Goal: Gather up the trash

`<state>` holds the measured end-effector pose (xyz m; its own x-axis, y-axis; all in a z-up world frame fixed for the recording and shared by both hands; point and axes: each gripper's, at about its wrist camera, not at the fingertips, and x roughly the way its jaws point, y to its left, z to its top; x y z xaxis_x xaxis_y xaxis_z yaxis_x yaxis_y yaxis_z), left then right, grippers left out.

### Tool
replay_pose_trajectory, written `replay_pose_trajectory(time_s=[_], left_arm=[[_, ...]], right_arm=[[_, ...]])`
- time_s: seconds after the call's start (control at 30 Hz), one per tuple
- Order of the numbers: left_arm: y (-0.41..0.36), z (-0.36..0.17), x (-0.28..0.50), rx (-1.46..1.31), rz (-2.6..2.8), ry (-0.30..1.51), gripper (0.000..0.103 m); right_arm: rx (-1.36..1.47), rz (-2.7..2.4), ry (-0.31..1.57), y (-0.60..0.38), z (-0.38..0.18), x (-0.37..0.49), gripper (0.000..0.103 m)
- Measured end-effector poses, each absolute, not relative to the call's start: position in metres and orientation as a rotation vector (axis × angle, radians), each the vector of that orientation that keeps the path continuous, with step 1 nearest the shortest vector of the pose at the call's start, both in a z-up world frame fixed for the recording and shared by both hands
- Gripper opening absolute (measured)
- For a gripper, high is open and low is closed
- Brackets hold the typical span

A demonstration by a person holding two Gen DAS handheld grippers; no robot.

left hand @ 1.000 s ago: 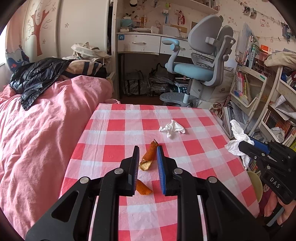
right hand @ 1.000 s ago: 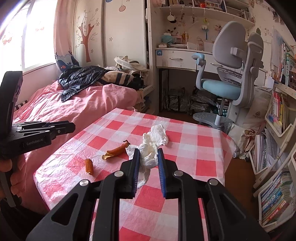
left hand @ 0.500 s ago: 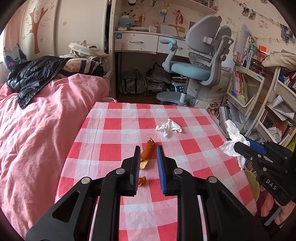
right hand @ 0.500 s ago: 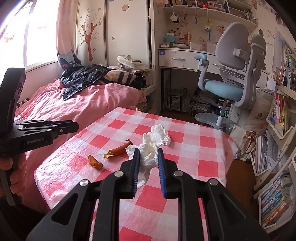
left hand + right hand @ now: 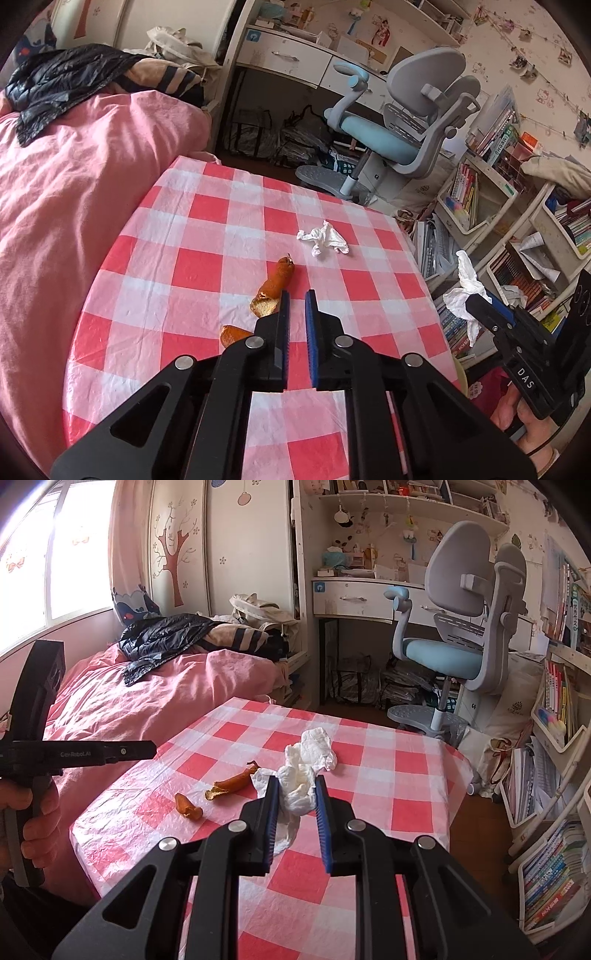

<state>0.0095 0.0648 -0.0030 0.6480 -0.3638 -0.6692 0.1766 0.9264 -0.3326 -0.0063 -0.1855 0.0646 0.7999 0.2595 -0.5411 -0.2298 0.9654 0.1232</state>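
- Leftmost, a bed [image 5: 85, 177] under a pink cover runs along the table's side, with a black jacket [image 5: 62, 77] heaped at its far end.
- Next comes the table [image 5: 207, 218], spread with a red-and-white checked cloth.
- On that cloth the small orange peel [image 5: 232, 333] lies just left of the left gripper [image 5: 296, 300], partly hidden behind its left finger.
- Beyond it the long orange peel [image 5: 275, 286] lies slantwise, its near end just beside the same finger's tip.
- As for the left gripper, its jaws have drawn nearly together, only a thin slit showing, and nothing sits between them; both peels lie outside the gap.
- Farther back and to the right, a crumpled tissue [image 5: 323, 239] rests loose on the cloth, well apart from the peels.
- Off the table's right edge, the right gripper [image 5: 295, 784] pinches a white tissue wad [image 5: 299, 788], its jaws narrow and pressing the paper from both sides; the paper bulges above the tips and a tail hangs below.
- A hand [image 5: 524, 424] grips that tool's handle at the lower right corner of the left wrist view.
- Behind, a grey-and-blue desk chair [image 5: 410, 125] stands before a white desk, and crowded bookshelves [image 5: 517, 229] fill the right side.
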Motion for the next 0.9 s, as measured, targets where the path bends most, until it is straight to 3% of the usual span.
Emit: replay_pose_trajectory(time_s=[0.17,0.2,0.27,0.33,0.53,0.67,0.8,0.9], left_arm=[[0.063,-0.023,0.022,-0.176,-0.253,0.871,0.01],[0.062,-0.031,0.026,-0.145,-0.226,0.892,0.018],[0.06,-0.046,0.033,-0.106,-0.19,0.92,0.046],[0.06,-0.058,0.04,-0.081,-0.156,0.944,0.054],[0.045,-0.065,0.05,0.18,-0.294,0.937,0.063],[0.044,-0.071,0.053,0.329,-0.376,0.935,0.063],[0.042,-0.087,0.058,0.354,-0.444,0.974,0.063],[0.032,-0.097,0.054,0.412,-0.479,0.976,0.053]], right_arm=[[0.08,0.261,0.59,-0.19,0.065,-0.005,0.021],[0.087,0.264,0.591,-0.19,0.065,-0.005,0.021],[0.094,0.273,0.594,-0.19,0.064,-0.005,0.021],[0.096,0.283,0.601,-0.189,0.063,-0.004,0.021],[0.124,0.302,0.609,-0.195,0.061,-0.003,0.021],[0.154,0.31,0.601,-0.203,0.063,-0.003,0.021],[0.181,0.311,0.6,-0.209,0.063,-0.001,0.021],[0.198,0.31,0.602,-0.212,0.062,0.002,0.021]])
